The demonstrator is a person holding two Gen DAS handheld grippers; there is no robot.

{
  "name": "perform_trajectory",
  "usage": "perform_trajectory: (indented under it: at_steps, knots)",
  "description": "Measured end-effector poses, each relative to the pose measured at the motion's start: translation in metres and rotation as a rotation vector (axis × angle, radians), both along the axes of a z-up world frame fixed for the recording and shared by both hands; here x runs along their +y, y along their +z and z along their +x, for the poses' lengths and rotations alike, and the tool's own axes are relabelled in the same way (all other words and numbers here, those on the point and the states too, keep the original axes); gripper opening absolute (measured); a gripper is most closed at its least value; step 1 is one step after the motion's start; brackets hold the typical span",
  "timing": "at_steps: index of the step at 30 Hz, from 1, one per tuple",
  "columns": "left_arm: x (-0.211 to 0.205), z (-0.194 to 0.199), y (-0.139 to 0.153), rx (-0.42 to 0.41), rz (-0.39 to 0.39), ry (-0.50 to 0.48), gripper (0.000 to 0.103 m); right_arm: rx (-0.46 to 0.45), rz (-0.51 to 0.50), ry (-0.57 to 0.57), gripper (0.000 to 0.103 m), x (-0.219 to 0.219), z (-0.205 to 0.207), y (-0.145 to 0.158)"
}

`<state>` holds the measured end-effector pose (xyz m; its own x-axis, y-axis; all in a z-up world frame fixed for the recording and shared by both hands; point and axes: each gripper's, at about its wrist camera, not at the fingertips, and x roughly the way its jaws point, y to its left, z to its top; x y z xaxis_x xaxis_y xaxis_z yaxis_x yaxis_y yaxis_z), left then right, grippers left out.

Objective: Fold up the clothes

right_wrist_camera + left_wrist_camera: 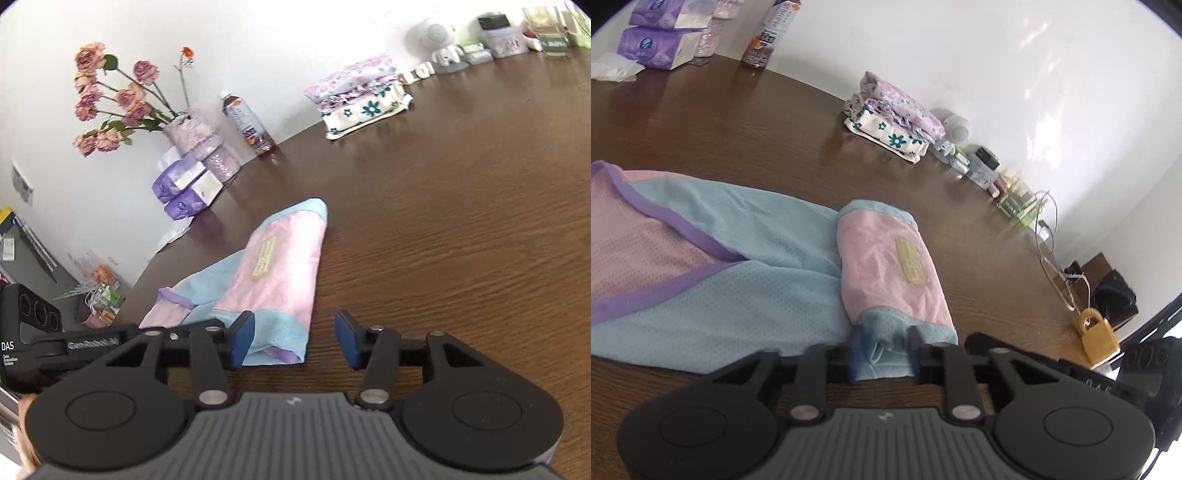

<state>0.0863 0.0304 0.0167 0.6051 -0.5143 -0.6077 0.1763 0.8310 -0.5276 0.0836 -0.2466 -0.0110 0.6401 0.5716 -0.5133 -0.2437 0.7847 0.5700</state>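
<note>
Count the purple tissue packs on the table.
2, stacked near the wall: the upper tissue pack sits on the lower tissue pack, beside the flower vase. More may be hidden behind them.

the black device (29, 354) at the left edge of the right wrist view carries white print: "das" in large letters, with "data acquisition system" in small lines beneath. the arm beside it reads "genrobot.ai", slightly blurred. the bottle label (245, 120) and the garment's yellow patch (264, 256) bear print too small to read.

The garment (713, 258) runs off the left edge, and the clutter (993, 177) by the wall seems too blurred to identify.
</note>
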Motion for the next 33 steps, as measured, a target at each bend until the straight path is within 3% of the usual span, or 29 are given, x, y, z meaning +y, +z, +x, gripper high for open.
perform_trajectory:
  at_steps: [3,4,6,7,8,10,11,16,17,19,23,24,27,30,32,33]
  knots:
    - [-0.001,0.002,0.0,-0.01,0.0,0.018,0.029,0.023,0.02,-0.003,0.047,0.002,0.004,-0.004]
    - [-0.002,0.002,-0.001,-0.01,0.003,0.021,0.018,0.025,0.02,0.001,0.038,0.004,0.005,-0.006]
    - [-0.003,0.001,-0.001,0.005,0.023,0.011,0.013,0.039,0.007,0.011,0.033,0.008,0.007,-0.007]
    - [-0.003,0.0,0.0,0.005,0.029,0.008,0.014,0.04,0.002,0.01,0.033,0.009,0.007,-0.006]
    - [-0.002,0.0,0.004,-0.012,0.027,0.008,0.016,0.037,0.01,0.001,0.04,0.007,0.008,-0.004]
    - [0.001,-0.002,0.013,-0.046,0.026,0.013,0.041,0.031,0.039,-0.023,0.052,0.0,0.014,0.002]
    - [0.002,0.0,0.017,-0.064,0.028,0.03,0.044,0.028,0.049,-0.035,0.052,-0.002,0.018,0.004]
    - [-0.002,0.027,0.015,-0.053,0.057,0.069,0.044,0.065,0.027,-0.073,0.053,0.003,0.051,0.002]
    - [-0.003,0.032,0.011,-0.037,0.054,0.064,0.042,0.082,0.03,-0.073,0.052,0.004,0.056,-0.001]
    - [-0.004,0.039,0.003,-0.009,0.035,0.04,0.009,0.095,0.049,-0.075,0.05,0.006,0.061,-0.007]
    - [-0.002,0.037,-0.003,-0.021,0.008,0.007,0.007,0.085,0.067,-0.066,0.05,0.008,0.061,-0.01]
    - [0.0,0.037,-0.002,-0.027,-0.005,0.004,0.011,0.081,0.07,-0.064,0.05,0.007,0.061,-0.009]
    - [0.004,0.041,0.002,-0.041,-0.011,0.027,0.04,0.067,0.073,-0.077,0.05,0.004,0.062,-0.007]
    - [0.004,0.048,0.003,-0.051,0.008,0.055,0.041,0.071,0.079,-0.098,0.05,0.001,0.064,-0.006]
    - [0.003,0.056,-0.001,-0.034,0.008,0.053,0.03,0.078,0.085,-0.107,0.05,0.0,0.065,-0.007]
    - [0.003,0.059,-0.003,-0.022,0.003,0.043,0.007,0.082,0.093,-0.105,0.05,0.0,0.065,-0.009]
